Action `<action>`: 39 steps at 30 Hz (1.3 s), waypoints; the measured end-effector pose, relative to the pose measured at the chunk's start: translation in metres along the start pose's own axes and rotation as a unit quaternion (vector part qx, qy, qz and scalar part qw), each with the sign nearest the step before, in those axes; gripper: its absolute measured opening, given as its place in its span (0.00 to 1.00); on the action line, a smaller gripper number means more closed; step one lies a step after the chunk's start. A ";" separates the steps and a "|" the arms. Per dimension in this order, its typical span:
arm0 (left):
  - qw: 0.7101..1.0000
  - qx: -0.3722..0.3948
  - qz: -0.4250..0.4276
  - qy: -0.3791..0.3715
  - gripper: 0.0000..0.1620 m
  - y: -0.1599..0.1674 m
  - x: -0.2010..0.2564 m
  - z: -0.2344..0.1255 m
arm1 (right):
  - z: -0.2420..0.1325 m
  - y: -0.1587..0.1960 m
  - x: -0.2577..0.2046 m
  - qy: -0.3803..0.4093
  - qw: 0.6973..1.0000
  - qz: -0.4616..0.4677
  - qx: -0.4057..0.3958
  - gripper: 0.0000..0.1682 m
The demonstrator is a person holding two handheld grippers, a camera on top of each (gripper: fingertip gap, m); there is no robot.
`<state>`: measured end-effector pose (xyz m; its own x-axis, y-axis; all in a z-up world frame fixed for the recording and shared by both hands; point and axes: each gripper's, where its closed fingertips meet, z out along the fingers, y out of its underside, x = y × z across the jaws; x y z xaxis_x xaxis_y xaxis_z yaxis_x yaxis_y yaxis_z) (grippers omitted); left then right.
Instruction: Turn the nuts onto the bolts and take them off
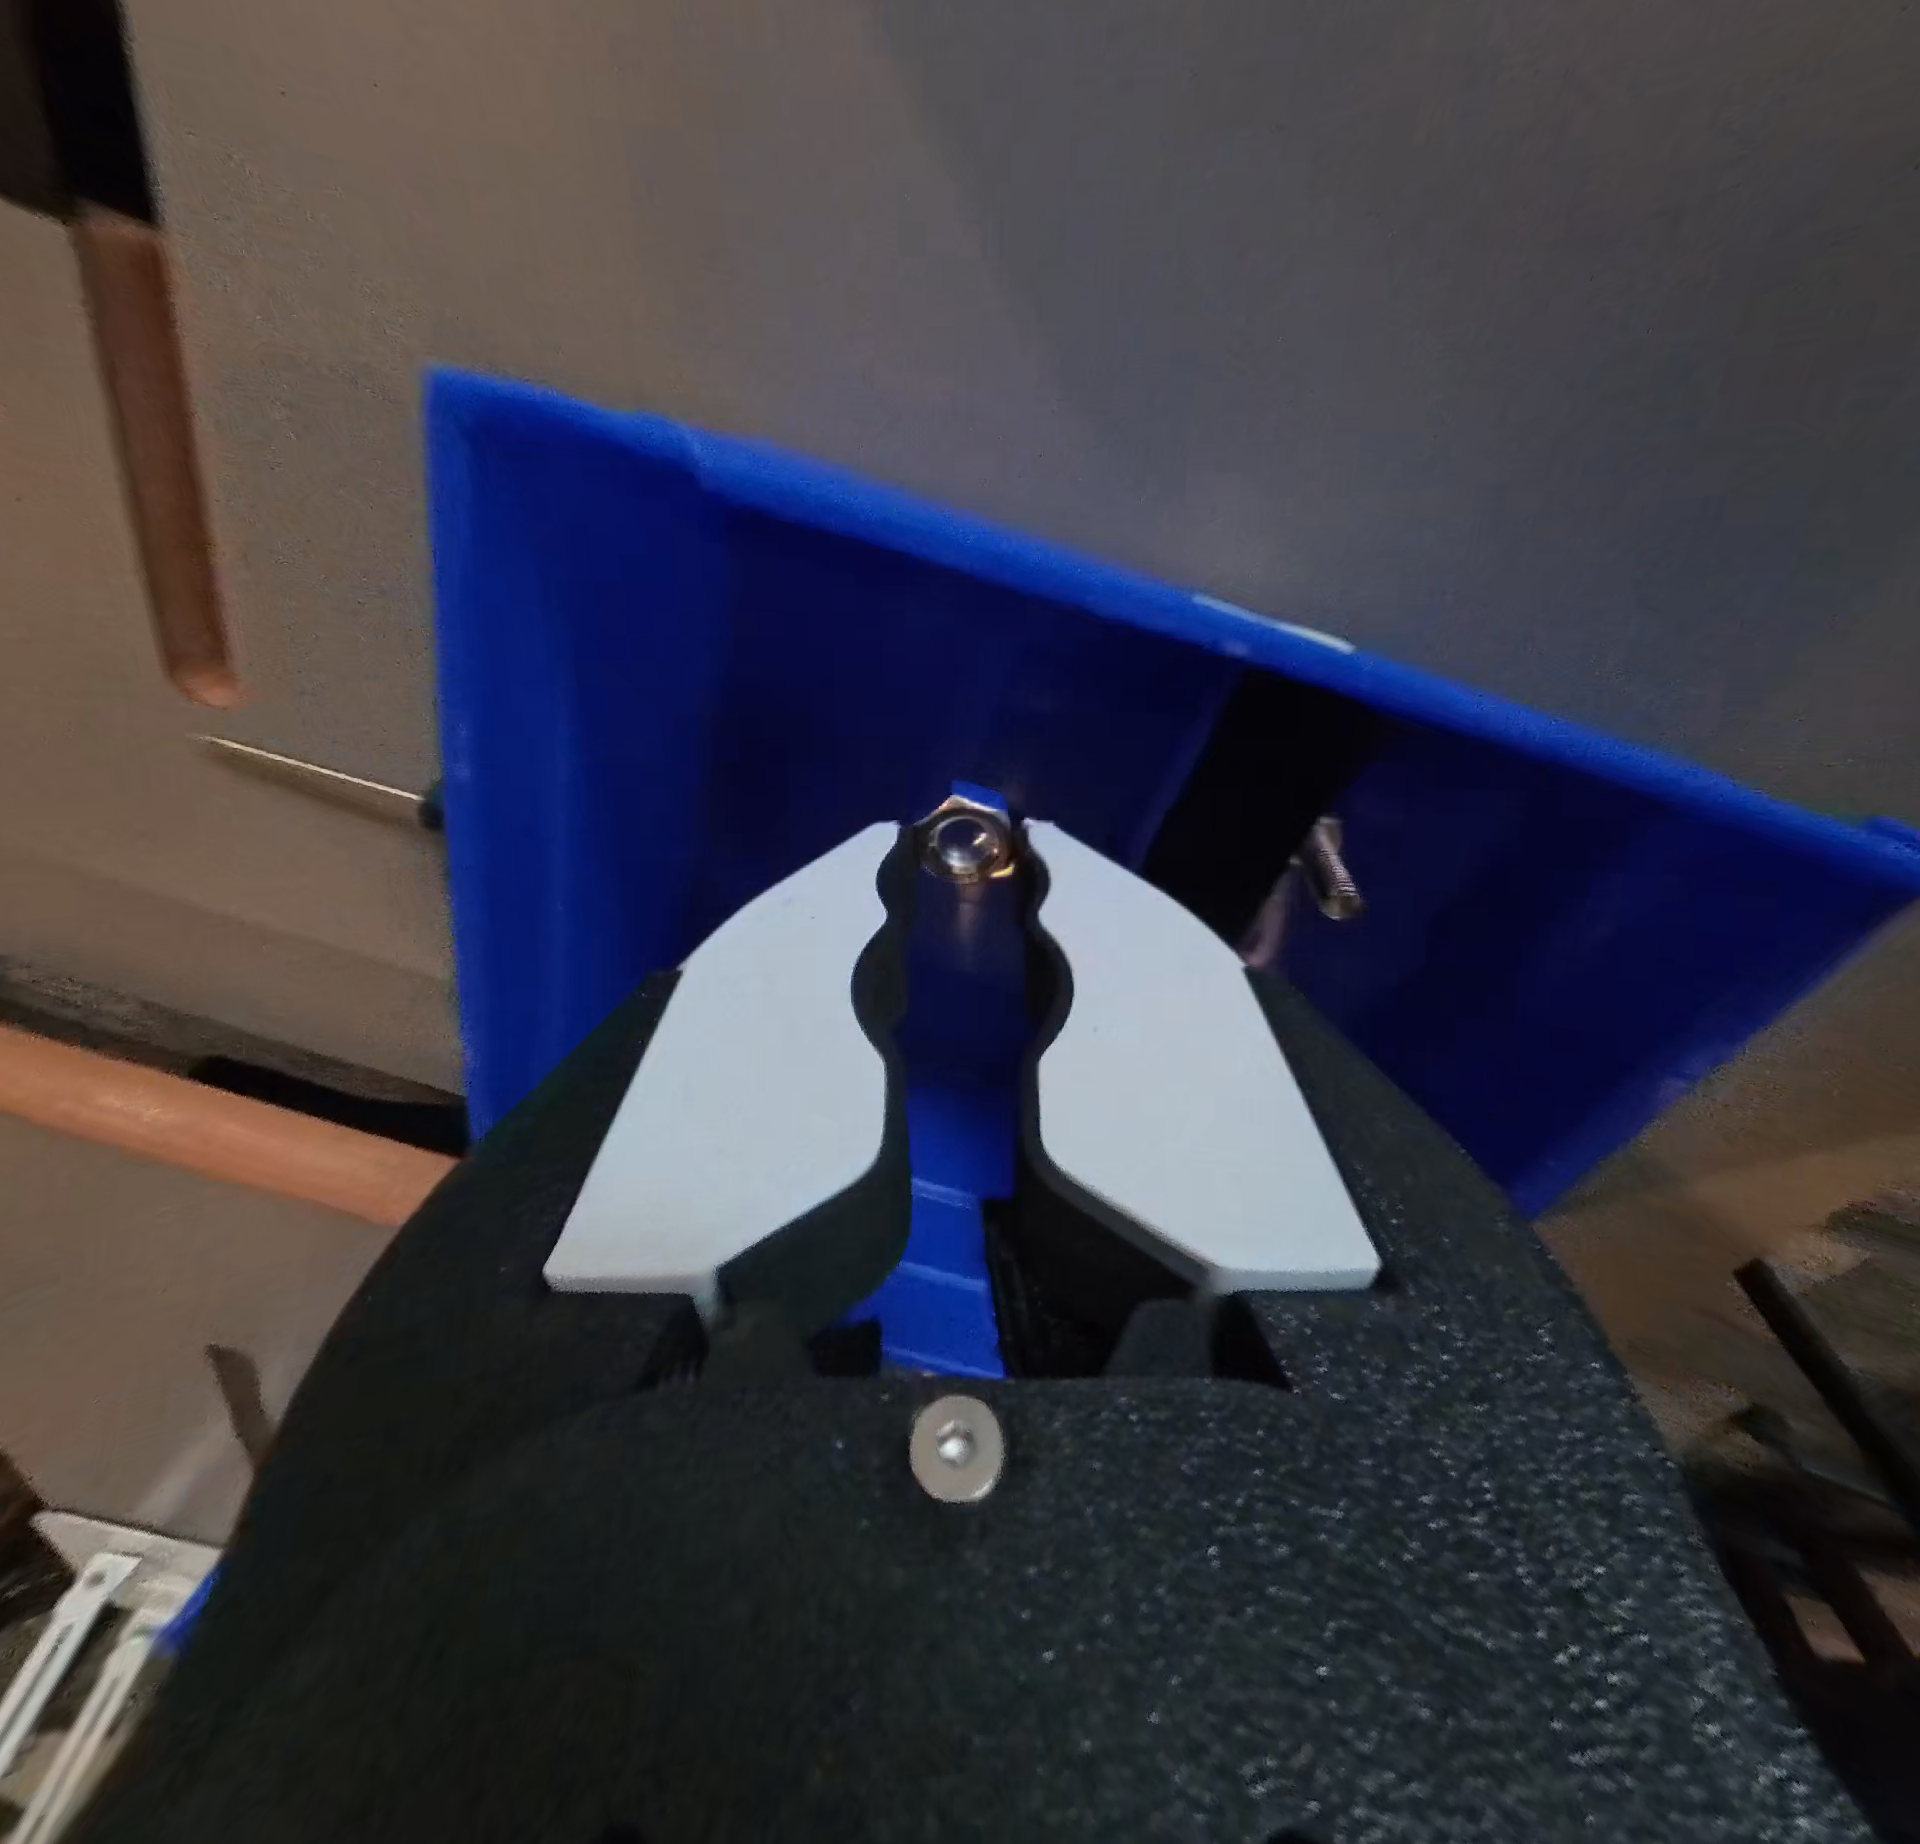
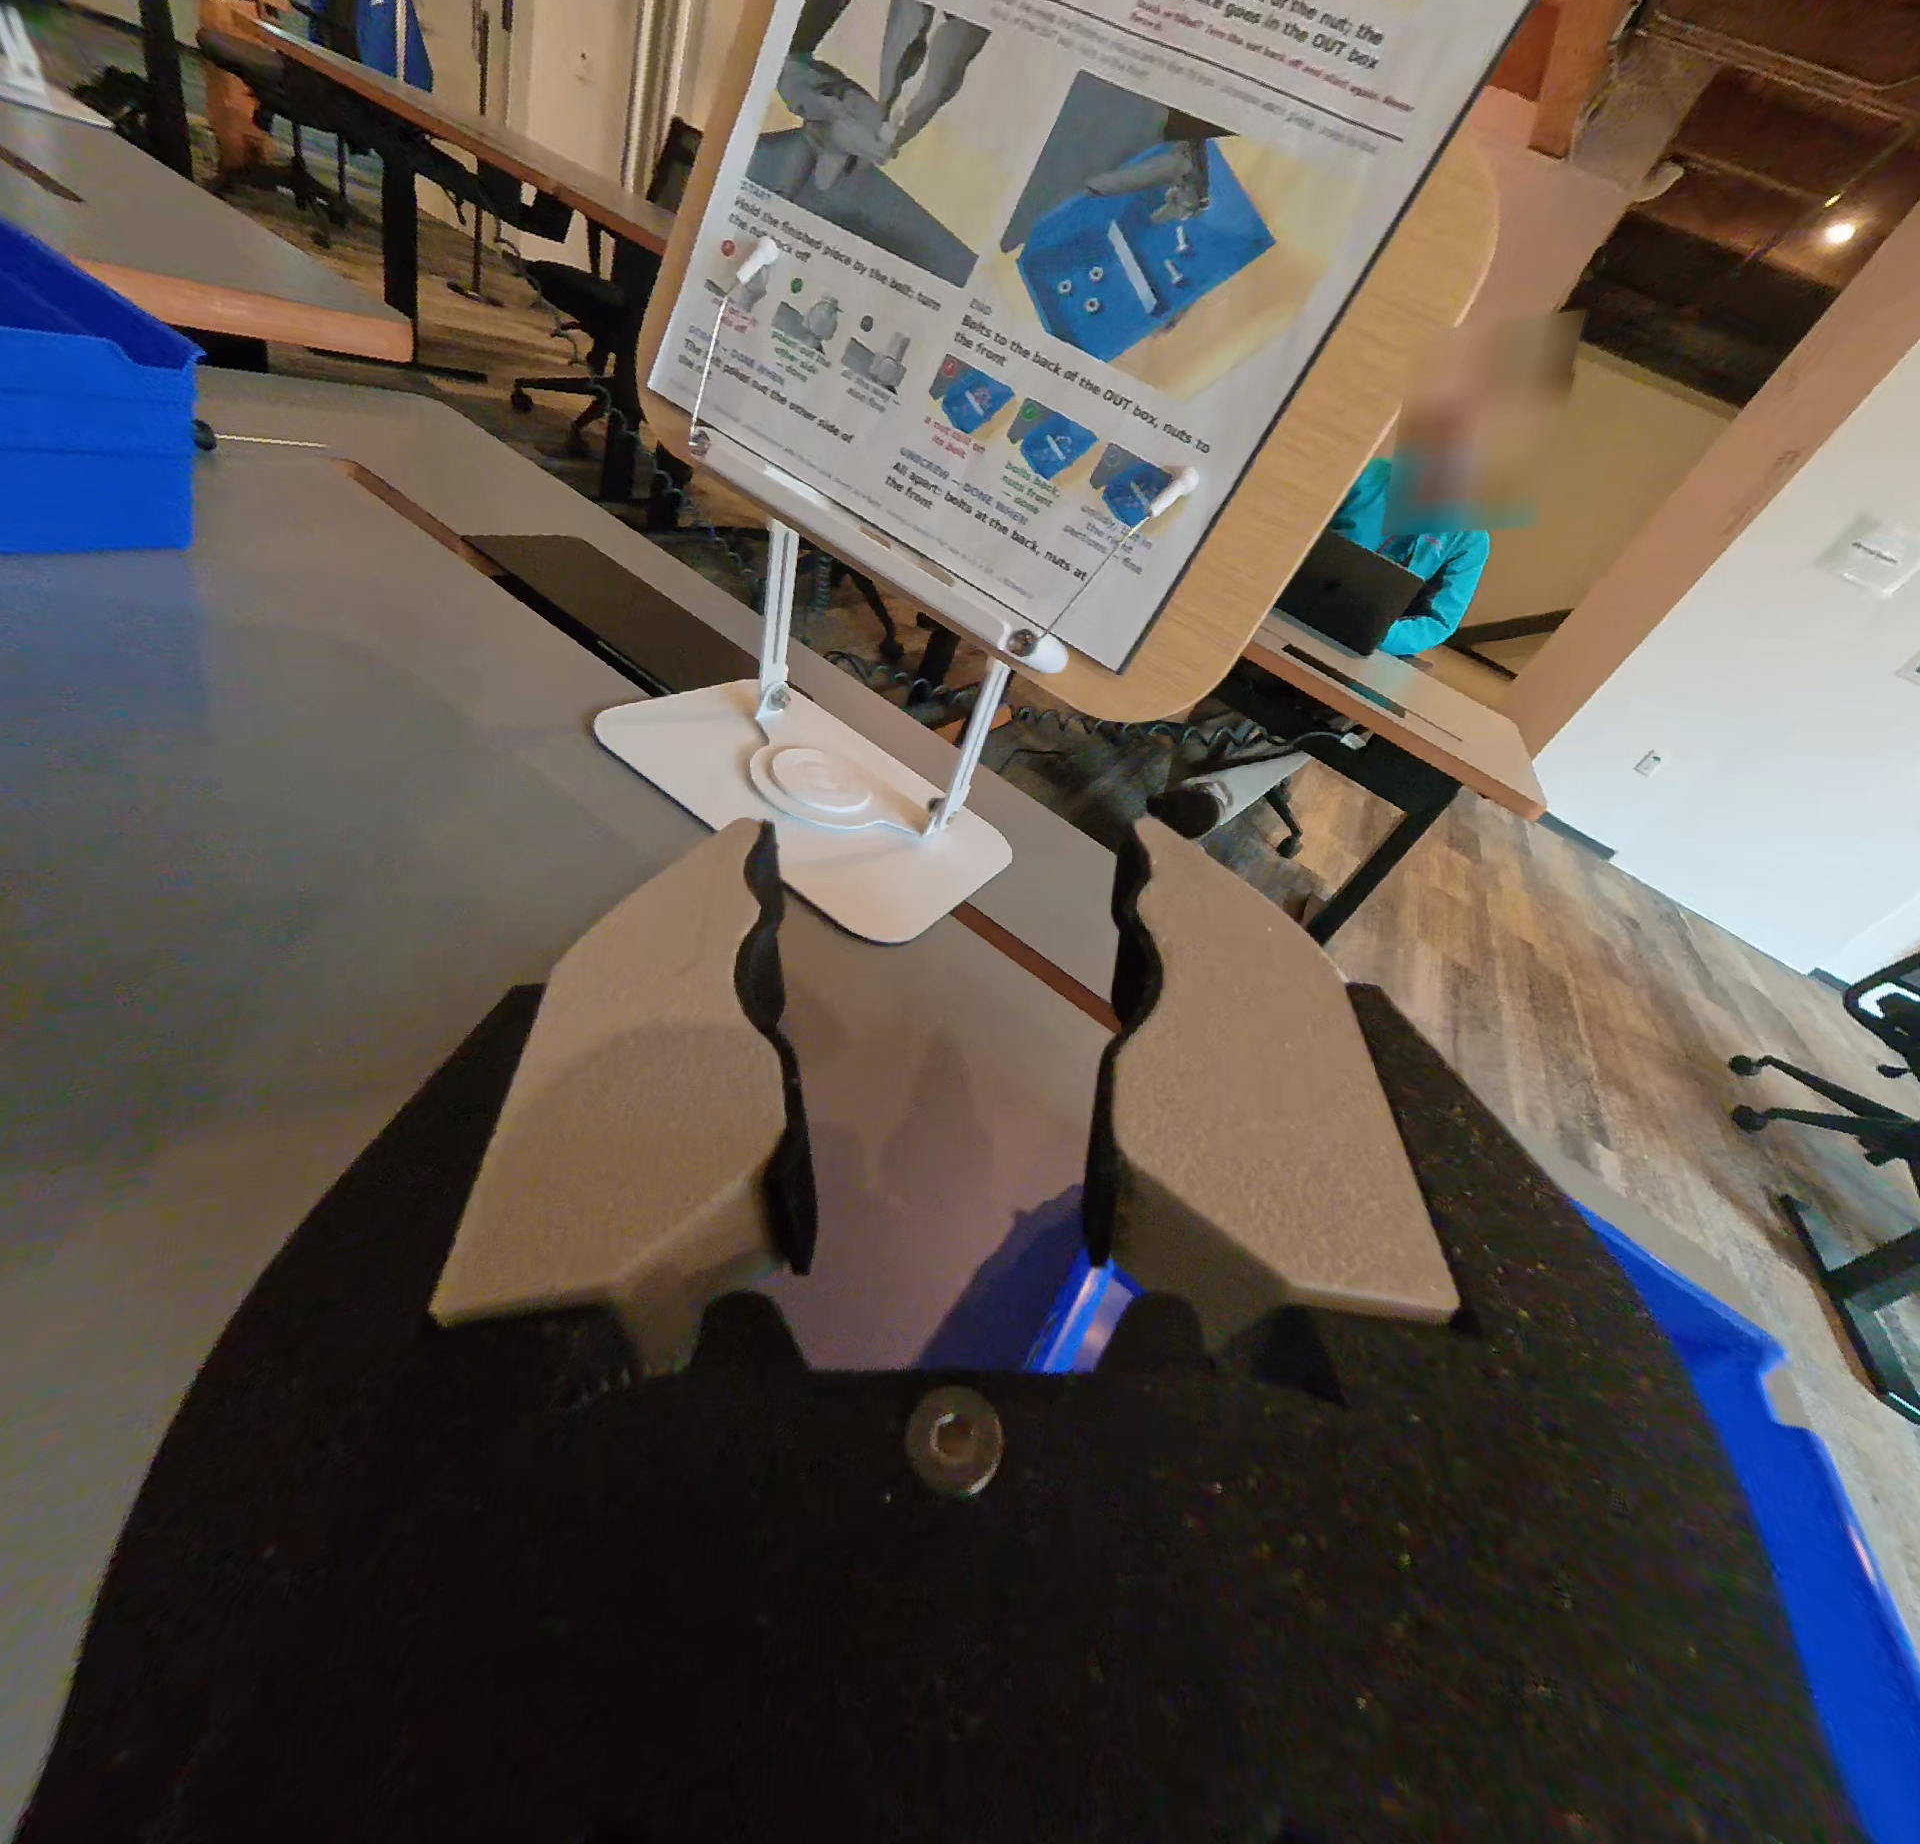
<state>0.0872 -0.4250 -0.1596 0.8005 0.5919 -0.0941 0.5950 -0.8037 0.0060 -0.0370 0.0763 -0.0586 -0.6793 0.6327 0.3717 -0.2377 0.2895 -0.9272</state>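
In the left wrist view my left gripper (image 1: 964, 844) is shut on a small silver hex nut (image 1: 961, 851), held at the fingertips over a blue bin (image 1: 1039, 568). A silver bolt (image 1: 1333, 872) lies in the bin's right part, past a black divider (image 1: 1236, 786). In the right wrist view my right gripper (image 2: 940, 854) is open and empty above the grey table (image 2: 260, 807). Another blue bin's rim (image 2: 1766, 1462) shows under its right side.
A white stand (image 2: 831, 786) with a wooden board holding an instruction sheet (image 2: 1039, 267) stands just ahead of the right gripper. Another blue bin (image 2: 83, 423) sits at the far left. A person sits at a laptop (image 2: 1351, 589) behind. The table edge runs at the right. About 55 cm separates my left fingertips from my right.
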 end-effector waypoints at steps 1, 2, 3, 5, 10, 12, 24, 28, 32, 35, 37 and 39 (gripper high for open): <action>1.000 0.005 0.006 -0.006 0.11 -0.007 0.002 -0.011 | 0.001 0.001 -0.002 -0.004 1.000 -0.004 -0.003 0.36; 1.000 0.010 0.014 -0.013 0.11 -0.016 0.005 -0.021 | 0.001 0.001 -0.004 -0.008 1.000 -0.010 -0.007 0.36; 0.999 0.014 0.024 -0.019 0.11 -0.025 0.009 -0.032 | 0.002 0.002 -0.006 -0.011 1.000 -0.015 -0.010 0.36; 0.998 0.023 0.047 -0.030 0.11 -0.046 0.020 -0.051 | 0.002 0.000 -0.010 -0.018 0.999 -0.024 -0.010 0.36; 0.991 0.052 0.120 -0.036 0.11 -0.116 0.065 -0.078 | -0.002 -0.013 -0.015 -0.029 0.999 -0.017 0.016 0.36; 0.987 0.059 0.149 -0.032 0.11 -0.146 0.087 -0.081 | -0.005 -0.017 -0.014 -0.029 0.999 -0.011 0.027 0.36; 0.979 0.059 0.196 0.016 0.11 -0.267 0.186 -0.045 | -0.016 -0.025 -0.003 -0.026 0.998 0.030 0.056 0.35; 0.981 0.044 0.187 0.032 0.11 -0.285 0.210 -0.020 | -0.017 -0.023 0.000 -0.027 0.997 0.045 0.057 0.35; 0.981 0.032 0.186 0.051 0.11 -0.295 0.231 0.004 | -0.019 -0.023 0.003 -0.029 0.996 0.061 0.065 0.35; 0.981 0.006 0.192 0.035 0.11 -0.296 0.233 0.022 | -0.021 -0.024 0.005 -0.027 0.995 0.068 0.071 0.35; 0.979 -0.011 0.204 0.026 0.11 -0.296 0.235 0.033 | -0.023 -0.026 0.007 -0.027 0.994 0.073 0.077 0.35; 0.976 -0.024 0.215 0.025 0.11 -0.297 0.239 0.042 | -0.024 -0.028 0.007 -0.027 0.994 0.074 0.081 0.35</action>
<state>0.0989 -0.0476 -0.2254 0.9786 0.2042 -0.0240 0.2055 -0.9753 0.0806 -0.0187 0.0901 -0.0291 -0.7502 0.6194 0.2312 -0.2382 0.0729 -0.9685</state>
